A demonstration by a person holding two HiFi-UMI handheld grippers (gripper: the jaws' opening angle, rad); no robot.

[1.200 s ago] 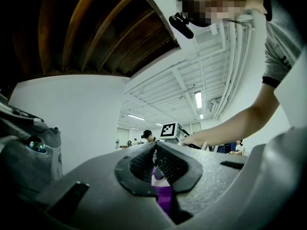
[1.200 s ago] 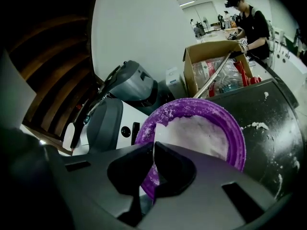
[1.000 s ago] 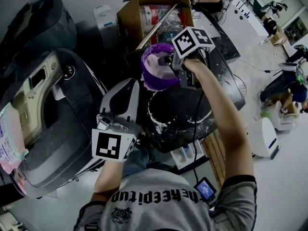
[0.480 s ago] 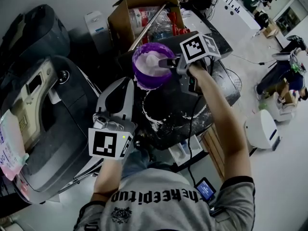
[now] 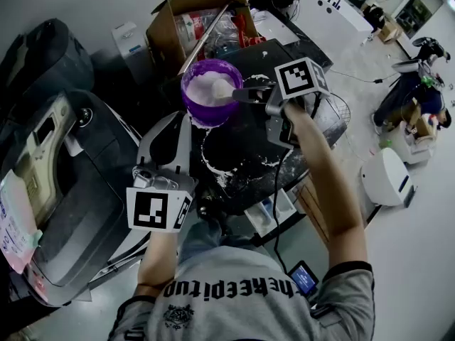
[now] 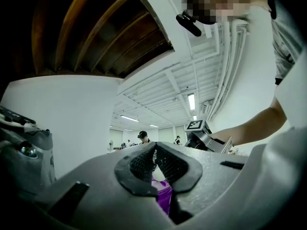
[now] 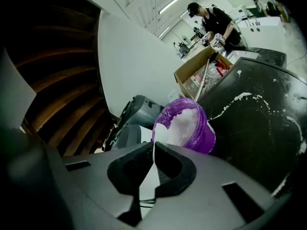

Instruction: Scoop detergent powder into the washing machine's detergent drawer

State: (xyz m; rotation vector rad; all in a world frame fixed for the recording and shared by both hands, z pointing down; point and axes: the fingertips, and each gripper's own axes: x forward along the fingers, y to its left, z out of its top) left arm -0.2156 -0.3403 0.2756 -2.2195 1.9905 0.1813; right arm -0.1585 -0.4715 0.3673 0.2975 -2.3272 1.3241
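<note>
At the back of the black table, a scoop goes into the powder tub.

The right gripper is clamped on the thin handle of the white scoop, whose bowl sits in the powder. The left gripper looks pinched on the wall of the purple tub. The washing machine is well apart to the left, so a heaped scoop twisting in that narrow grip could spill, adding to the white streaks on the table.
</note>
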